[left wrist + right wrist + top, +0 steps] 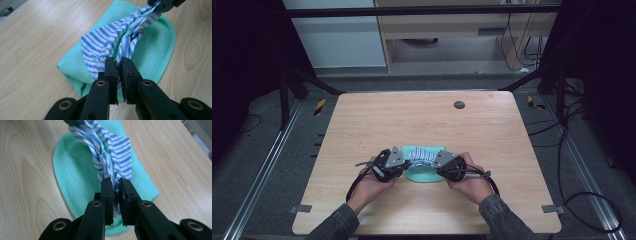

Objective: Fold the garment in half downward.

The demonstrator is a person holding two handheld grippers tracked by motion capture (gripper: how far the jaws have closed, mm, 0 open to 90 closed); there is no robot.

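Black jaws up close in the left gripper view, and the left gripper [119,65] is clamped tight on a bunched end of the blue-and-white striped cloth [110,47], jaws nearly together with only fabric between them. Across the way, the right gripper [116,185] has the same pinch on the other end of that cloth, jaws all but closed on a twisted fold. So the striped cloth is strung between the two tools, lifted a little and sagging in the middle, right above the green waffle-weave towel [155,45].

That green towel lies folded flat on the wooden table [422,120], close to the near edge and roughly centred between the left and right edges. Seen from the high view, the left hand [371,181] and the right hand [473,181] come in from the near edge, each wrapped round its gripper, with the cloths between them. Cables trail back from both tools toward the person. Far off, near the far edge and right of centre, sits a small dark round disc [459,105].
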